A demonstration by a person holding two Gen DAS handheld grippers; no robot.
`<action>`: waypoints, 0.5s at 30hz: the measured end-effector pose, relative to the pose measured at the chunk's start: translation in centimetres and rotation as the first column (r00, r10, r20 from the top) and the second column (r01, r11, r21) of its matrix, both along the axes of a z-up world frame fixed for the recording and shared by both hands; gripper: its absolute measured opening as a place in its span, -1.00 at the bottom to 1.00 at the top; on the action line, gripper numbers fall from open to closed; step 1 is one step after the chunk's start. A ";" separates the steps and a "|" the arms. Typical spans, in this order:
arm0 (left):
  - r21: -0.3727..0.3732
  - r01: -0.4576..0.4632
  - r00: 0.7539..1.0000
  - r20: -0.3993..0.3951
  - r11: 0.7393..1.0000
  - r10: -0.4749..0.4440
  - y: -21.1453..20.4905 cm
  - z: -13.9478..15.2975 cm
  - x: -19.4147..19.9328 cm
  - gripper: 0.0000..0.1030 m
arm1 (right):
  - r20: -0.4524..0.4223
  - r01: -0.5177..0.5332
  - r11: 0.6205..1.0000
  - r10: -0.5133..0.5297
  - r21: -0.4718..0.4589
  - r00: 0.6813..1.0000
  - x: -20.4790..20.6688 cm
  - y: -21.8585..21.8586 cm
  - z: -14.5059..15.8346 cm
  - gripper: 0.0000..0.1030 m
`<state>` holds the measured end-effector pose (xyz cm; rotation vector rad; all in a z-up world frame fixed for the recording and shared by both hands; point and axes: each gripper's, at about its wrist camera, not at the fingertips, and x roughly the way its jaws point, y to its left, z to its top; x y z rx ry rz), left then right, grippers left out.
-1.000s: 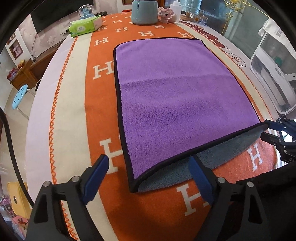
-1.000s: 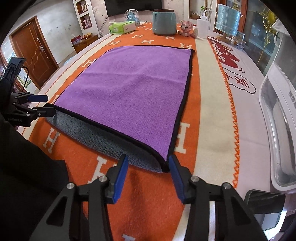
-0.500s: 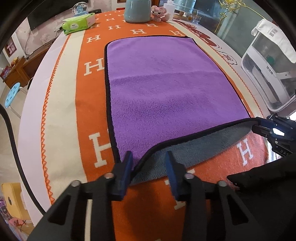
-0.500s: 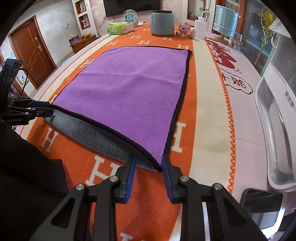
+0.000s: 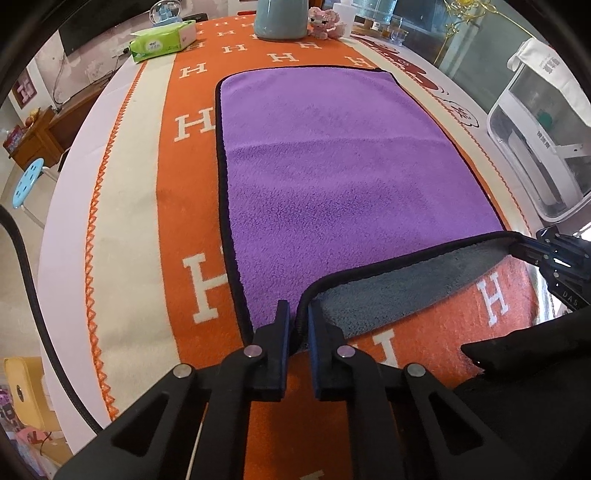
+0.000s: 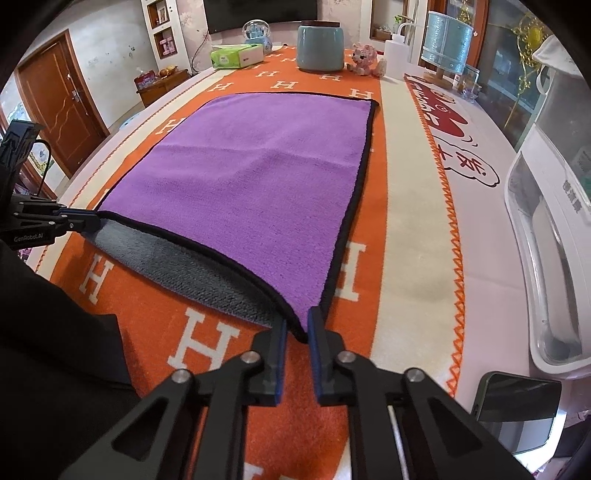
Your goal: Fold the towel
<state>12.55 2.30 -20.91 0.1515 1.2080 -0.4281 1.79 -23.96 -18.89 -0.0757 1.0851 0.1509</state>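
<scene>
Your left gripper (image 5: 296, 314) sits at 6 o'clock in its own view, fingers pinching the near left corner of the towel (image 5: 332, 177), with the black hem caught between the blue pads. That corner is raised off the orange cloth (image 5: 184, 206) on the tabletop, and the grey underside of the towel shows beneath the lifted near edge. The rest of the towel lies flat, purple side up, stretching away toward 12 o'clock. At 11 o'clock a green tissue pack (image 5: 162, 40) rests near the far end, and a pale blue jar (image 5: 280, 18) stands at 12 o'clock with a small pink toy (image 5: 325, 26) just beside it.

Your right gripper (image 6: 297, 325) is at 6 o'clock in its view, fingers pinching the near right corner of the towel, likewise lifted. From the left camera it appears at 3 o'clock, holding the far end of the same raised edge. A white bin (image 6: 546, 258) stands at 3 o'clock, off the tabletop edge, and a dark phone (image 6: 517, 397) lies at 4 o'clock, near the bin
</scene>
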 end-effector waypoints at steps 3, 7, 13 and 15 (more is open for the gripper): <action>0.016 -0.002 1.000 0.009 1.000 0.002 -0.1 0.1 0.0 -0.89 | 0.000 -0.001 1.000 0.001 0.008 1.000 0.2 -0.1 0.1 -0.90; 0.035 -0.005 1.000 0.021 0.999 0.005 -0.2 0.2 -0.1 -0.91 | 0.001 -0.004 1.000 0.004 0.010 1.000 0.2 -0.1 0.1 -0.92; 0.042 -0.013 0.999 0.037 0.999 0.011 -0.2 0.6 -0.4 -0.92 | 0.003 -0.007 1.000 0.007 0.009 1.000 0.2 -0.1 0.3 -0.92; 0.041 -0.016 0.999 0.043 0.999 0.014 -0.1 0.8 -0.4 -0.92 | 0.006 -0.009 1.000 0.009 0.011 1.000 0.3 -0.1 0.5 -0.92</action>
